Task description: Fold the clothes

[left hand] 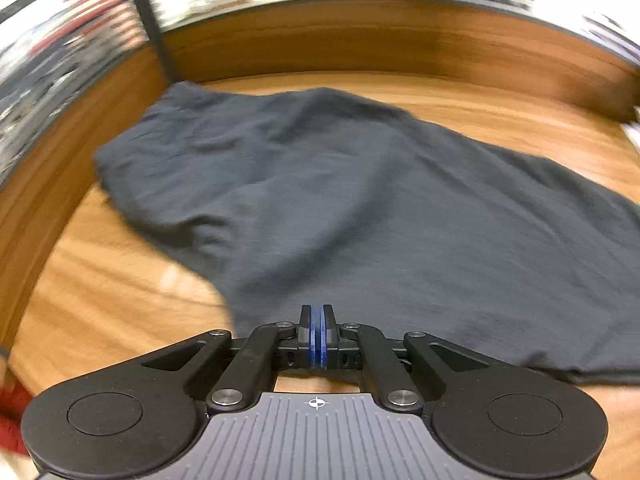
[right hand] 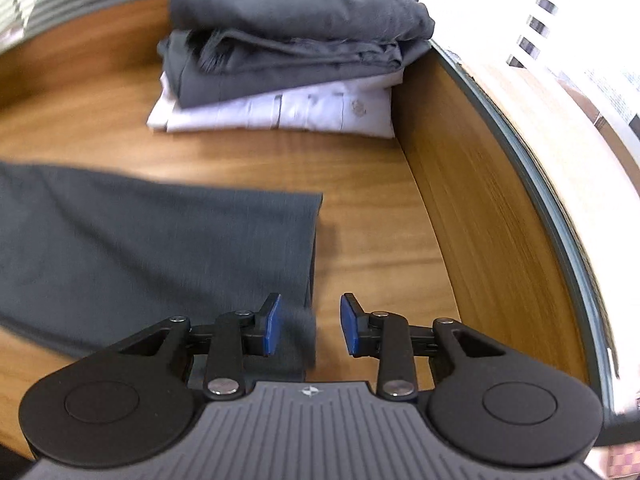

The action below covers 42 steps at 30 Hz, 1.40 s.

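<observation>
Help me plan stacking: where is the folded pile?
In the right wrist view, the folded pile sits at the table's far right corner, against the raised wooden edge, beyond the dark garment.

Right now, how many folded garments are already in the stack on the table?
3, by the right-hand wall: a white shirt at the bottom, a dark grey garment on it, another dark grey one on top. Thinner pieces may be hidden between them.

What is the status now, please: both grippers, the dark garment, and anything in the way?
Left gripper shut; right gripper open, cloth edge between its pads. Dark garment spread on table. Folded stack clear, behind.
</observation>
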Each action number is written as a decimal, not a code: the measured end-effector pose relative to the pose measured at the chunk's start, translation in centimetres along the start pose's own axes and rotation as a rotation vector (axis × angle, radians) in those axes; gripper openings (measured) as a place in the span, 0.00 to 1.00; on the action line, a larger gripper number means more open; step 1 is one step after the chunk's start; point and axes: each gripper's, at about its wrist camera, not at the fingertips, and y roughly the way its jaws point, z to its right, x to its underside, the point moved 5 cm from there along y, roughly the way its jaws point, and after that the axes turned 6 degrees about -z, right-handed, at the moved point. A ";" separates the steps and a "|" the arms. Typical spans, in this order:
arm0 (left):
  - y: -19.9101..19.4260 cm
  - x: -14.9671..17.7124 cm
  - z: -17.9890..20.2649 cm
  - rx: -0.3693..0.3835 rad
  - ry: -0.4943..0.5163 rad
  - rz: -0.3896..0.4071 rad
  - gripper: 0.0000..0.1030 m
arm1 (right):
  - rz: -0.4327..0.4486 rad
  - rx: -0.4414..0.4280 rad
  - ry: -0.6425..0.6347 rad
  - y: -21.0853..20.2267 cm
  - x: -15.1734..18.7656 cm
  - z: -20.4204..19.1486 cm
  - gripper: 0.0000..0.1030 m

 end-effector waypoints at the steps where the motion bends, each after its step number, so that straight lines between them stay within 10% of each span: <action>1: 0.1 0.0 0.8 0.017 0.025 -0.005 0.06 | 0.005 -0.013 0.013 0.3 -0.6 0.3 0.35; 11: 2.7 0.1 6.1 0.068 0.197 -0.060 0.11 | -0.051 -0.088 0.025 6.4 -5.2 0.6 0.35; 15: 3.2 -0.2 6.7 0.053 0.235 -0.064 0.10 | -0.035 -0.089 -0.017 7.3 -6.6 0.0 0.01; 30: 2.9 -1.0 7.1 0.059 0.255 -0.083 0.23 | -0.033 -0.014 -0.080 8.5 -9.2 1.0 0.14; 33: 1.8 -0.7 8.1 0.079 0.331 -0.051 0.38 | -0.016 -0.033 -0.080 6.1 -8.1 1.3 0.20; 42: 0.5 1.5 11.3 0.143 0.639 0.009 0.43 | -0.070 -0.041 0.085 2.4 -0.5 2.3 0.27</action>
